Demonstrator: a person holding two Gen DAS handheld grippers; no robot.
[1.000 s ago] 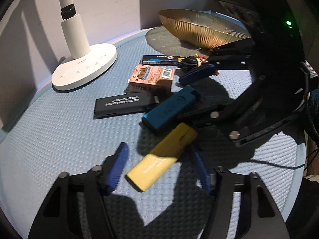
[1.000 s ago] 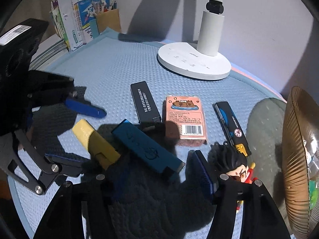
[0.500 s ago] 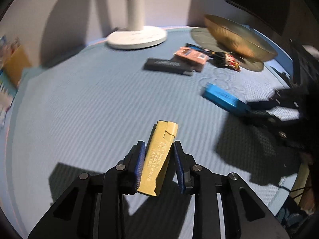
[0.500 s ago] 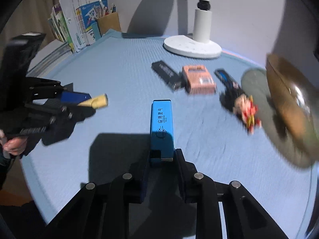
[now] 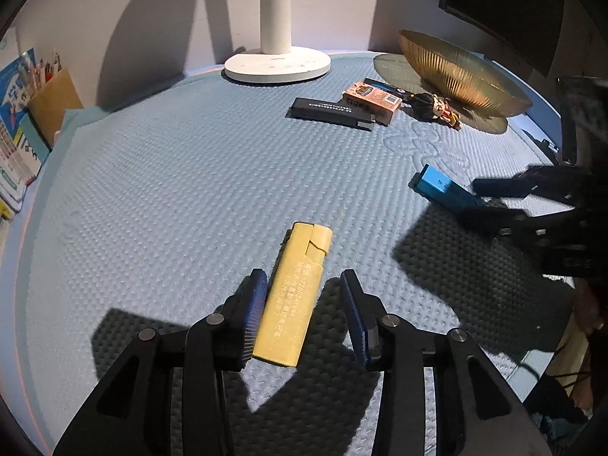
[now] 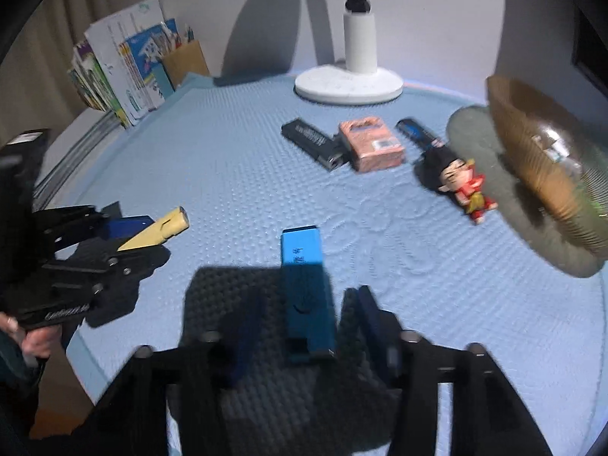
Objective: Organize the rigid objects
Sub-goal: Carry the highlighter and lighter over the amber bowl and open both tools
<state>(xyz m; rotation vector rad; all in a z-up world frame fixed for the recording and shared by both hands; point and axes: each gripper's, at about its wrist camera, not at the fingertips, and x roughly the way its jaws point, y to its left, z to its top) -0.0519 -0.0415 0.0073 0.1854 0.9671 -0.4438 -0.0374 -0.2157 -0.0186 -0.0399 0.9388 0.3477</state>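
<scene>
Yellow lighter [image 5: 292, 296] between opening left claw [image 5: 304, 313], blue lighter [image 6: 306, 285] between opening right claw [image 6: 304, 326]; gold bowl [image 5: 461, 72] contents unclear

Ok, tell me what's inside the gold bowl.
In the right wrist view, the gold bowl holds something pale and glassy, too blurred to name. The left wrist view shows only its ribbed outside.

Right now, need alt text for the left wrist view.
The left claw is opening around a yellow lighter lying on a blue mat. Farther back sit a white lamp base, black lighter, pink box and gold bowl.
</scene>
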